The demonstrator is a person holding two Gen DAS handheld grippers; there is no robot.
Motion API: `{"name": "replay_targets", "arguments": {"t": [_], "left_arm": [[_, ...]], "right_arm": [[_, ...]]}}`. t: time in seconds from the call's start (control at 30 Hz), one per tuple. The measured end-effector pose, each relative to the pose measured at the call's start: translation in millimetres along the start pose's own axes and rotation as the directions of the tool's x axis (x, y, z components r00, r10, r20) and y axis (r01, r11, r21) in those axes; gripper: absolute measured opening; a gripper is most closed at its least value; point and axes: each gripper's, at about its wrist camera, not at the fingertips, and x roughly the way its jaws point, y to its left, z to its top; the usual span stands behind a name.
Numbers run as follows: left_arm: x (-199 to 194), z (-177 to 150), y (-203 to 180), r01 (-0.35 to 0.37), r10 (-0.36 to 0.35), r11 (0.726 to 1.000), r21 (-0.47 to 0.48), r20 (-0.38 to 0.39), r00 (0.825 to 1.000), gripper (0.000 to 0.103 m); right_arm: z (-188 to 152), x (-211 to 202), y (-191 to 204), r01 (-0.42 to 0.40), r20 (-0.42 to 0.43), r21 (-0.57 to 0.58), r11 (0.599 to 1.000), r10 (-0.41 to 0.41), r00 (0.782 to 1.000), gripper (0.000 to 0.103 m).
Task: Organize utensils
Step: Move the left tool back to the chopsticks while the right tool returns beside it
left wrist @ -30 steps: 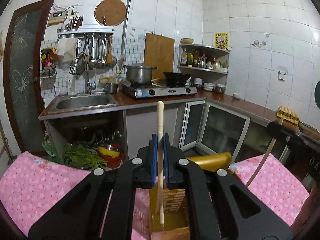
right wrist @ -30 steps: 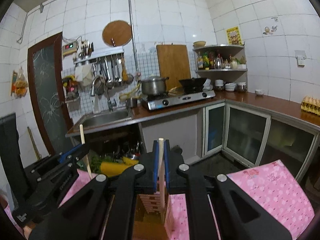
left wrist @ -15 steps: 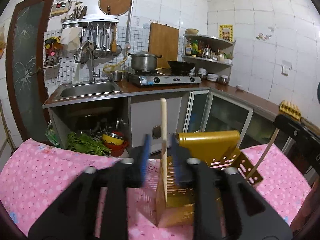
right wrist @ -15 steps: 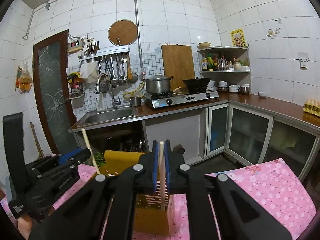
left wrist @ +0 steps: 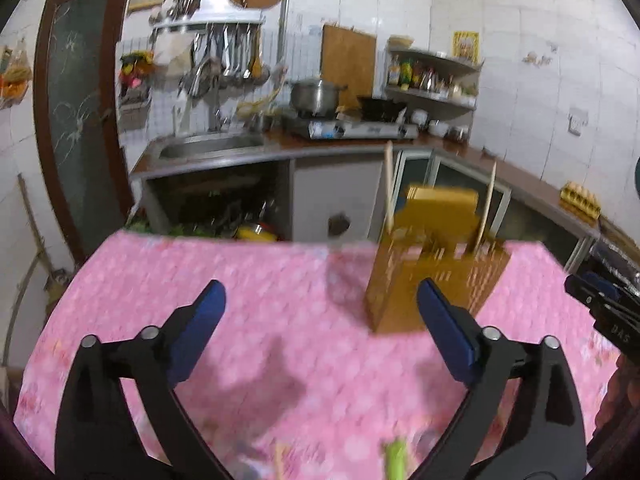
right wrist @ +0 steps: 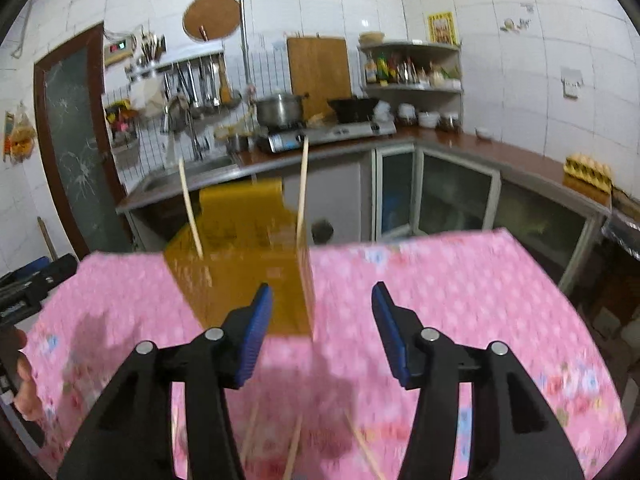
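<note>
Count of items on the pink patterned tablecloth [right wrist: 460, 280]

One yellow slotted plastic utensil holder [right wrist: 244, 264] stands on the cloth. Two pale wooden chopsticks stand in it: a left one [right wrist: 190, 212] and a right one [right wrist: 303, 192]. Three more loose wooden chopsticks [right wrist: 294, 450] lie on the cloth at the near edge, blurred. One green-handled item [left wrist: 394, 456] lies at the near edge in the left wrist view, kind unclear.

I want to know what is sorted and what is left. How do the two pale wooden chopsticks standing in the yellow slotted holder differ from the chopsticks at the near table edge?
The two pale wooden chopsticks stand nearly upright in the yellow slotted plastic holder, spaced apart. The loose chopsticks lie flat on the pink floral tablecloth, close together, outside it. Both sets look like the same pale wood; neither open gripper touches them.
</note>
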Motion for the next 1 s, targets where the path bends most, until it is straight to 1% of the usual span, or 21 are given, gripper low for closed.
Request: {"name": "replay_targets", "arguments": {"t": [0.07,0.17,0.2,0.23,0.3,0.43,0.5,0.6,0.7,0.87,1.0], "left_arm": [[-3.0,-18.9,10.7,-0.012,0.011,1.000,-0.012,-0.045,0.999,0.097],[0.5,-47.6,23.7,-0.036,0.033,0.999,-0.020,-0.130,0.991,0.098],[2.1,-52.7,25.6,-0.035,0.032,0.999,-0.019,-0.143,0.989,0.098],[6.8,-62.2,29.8,-0.035,0.032,0.999,-0.015,-0.173,0.984,0.098],[13.8,-73.8,36.4,-0.050,0.045,0.999,-0.017,-0.208,0.977,0.098],[29.8,-97.3,49.5,-0.050,0.028,0.996,-0.069,-0.292,0.956,0.098],[33.5,-105.5,49.0,-0.060,0.038,0.996,-0.061,-0.309,0.950,0.098],[39.8,-116.1,44.9,-0.084,0.077,0.997,-0.004,-0.338,0.938,0.098],[44.9,-120.9,43.8,-0.073,0.068,0.997,0.000,-0.361,0.930,0.098],[52.0,-129.1,41.3,-0.086,0.091,0.996,0.030,-0.398,0.913,0.096],[47.9,-129.9,34.7,-0.082,0.098,0.995,0.056,-0.381,0.919,0.078]], "right_arm": [[-16.8,-0.1,-0.4,0.006,-0.037,0.018,1.000,-0.005,0.999,0.054],[-41.9,4.1,1.8,0.022,-0.090,0.028,0.999,-0.019,0.996,0.056],[-50.1,6.9,3.3,0.029,-0.105,0.028,0.999,-0.026,0.994,0.057],[-57.6,10.1,5.1,0.034,-0.120,0.027,0.999,-0.031,0.992,0.057],[-71.6,17.3,8.2,0.053,-0.148,0.025,0.998,-0.049,0.988,0.057],[-87.5,28.9,15.9,0.072,-0.183,0.000,0.997,-0.071,0.981,0.057],[-91.7,33.0,18.5,0.076,-0.199,-0.013,0.997,-0.077,0.977,0.057],[-101.2,41.1,19.0,0.101,-0.237,-0.034,0.994,-0.106,0.966,0.057],[-106.5,48.4,15.9,0.113,-0.278,-0.023,0.993,-0.115,0.954,0.057],[-105.5,52.7,12.2,0.105,-0.298,-0.005,0.995,-0.101,0.949,0.057],[-105.9,55.1,11.1,0.101,-0.309,-0.005,0.995,-0.097,0.946,0.057]]}}
